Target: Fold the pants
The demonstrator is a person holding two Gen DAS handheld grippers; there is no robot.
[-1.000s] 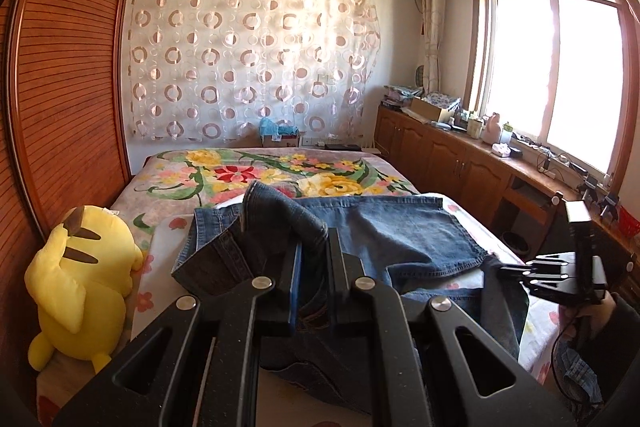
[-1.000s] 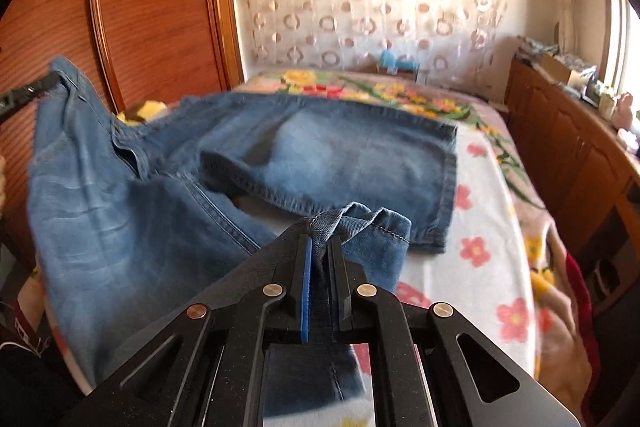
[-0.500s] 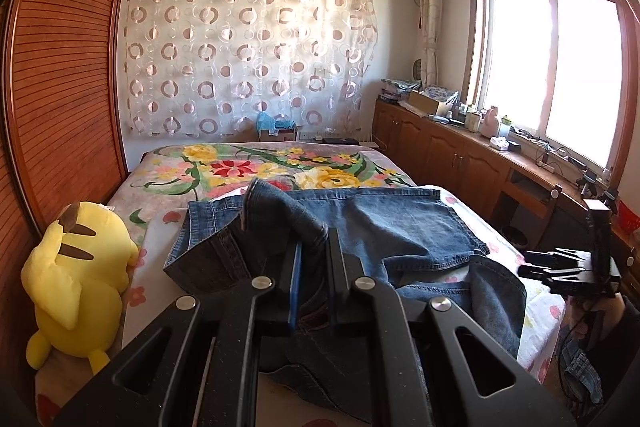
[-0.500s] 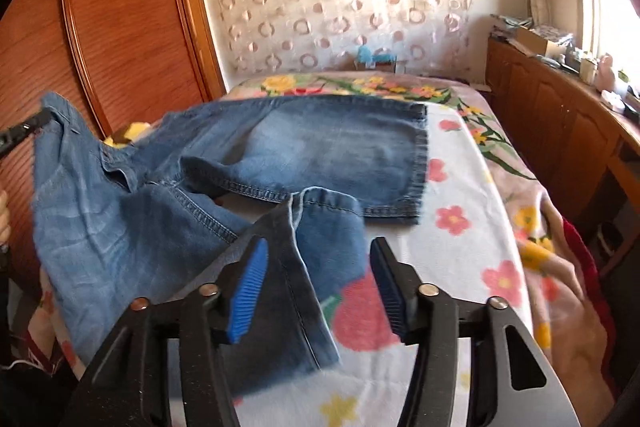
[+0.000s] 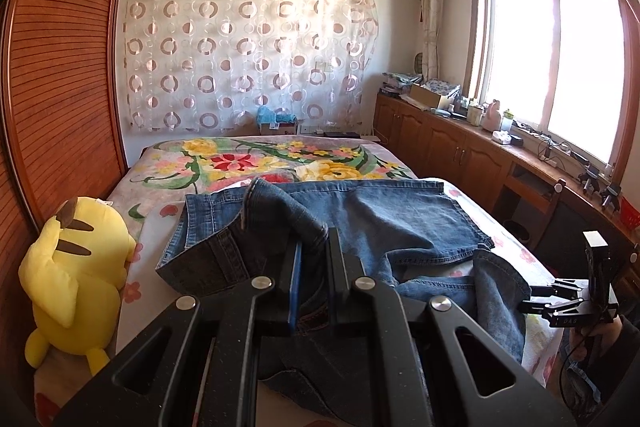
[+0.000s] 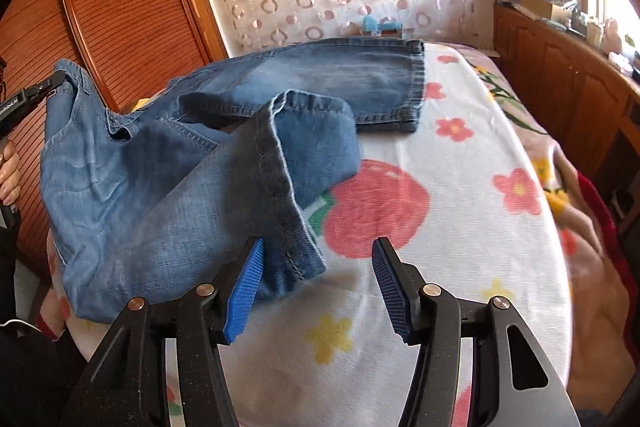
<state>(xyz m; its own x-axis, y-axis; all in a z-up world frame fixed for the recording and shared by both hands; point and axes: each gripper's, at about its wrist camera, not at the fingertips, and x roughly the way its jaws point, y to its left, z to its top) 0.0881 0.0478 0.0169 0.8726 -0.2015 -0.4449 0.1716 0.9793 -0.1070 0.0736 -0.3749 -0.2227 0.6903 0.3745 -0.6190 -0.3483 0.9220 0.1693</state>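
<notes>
Blue denim pants (image 5: 380, 223) lie partly folded on the flowered bed (image 5: 248, 163). My left gripper (image 5: 312, 259) is shut on the waistband and holds that end lifted. In the right wrist view the pants (image 6: 160, 179) spread from left to the far middle, one leg flat, the other leg's hem (image 6: 280, 187) flopped near me. My right gripper (image 6: 318, 283) is open and empty, its blue pads (image 6: 244, 291) just behind that hem. The right gripper also shows in the left wrist view (image 5: 560, 303) at the bed's right edge. The left gripper's tip (image 6: 40, 91) pinches the waistband at far left.
A yellow plush toy (image 5: 72, 267) sits at the bed's left side against the wooden wardrobe (image 5: 60, 87). Wooden cabinets (image 5: 460, 155) with clutter run under the window on the right. A white flowered sheet (image 6: 460, 207) covers the near bed.
My right gripper opened and let go of the leg hem, which dropped onto the bed. It has drawn back a little. My left gripper keeps its hold on the waistband.
</notes>
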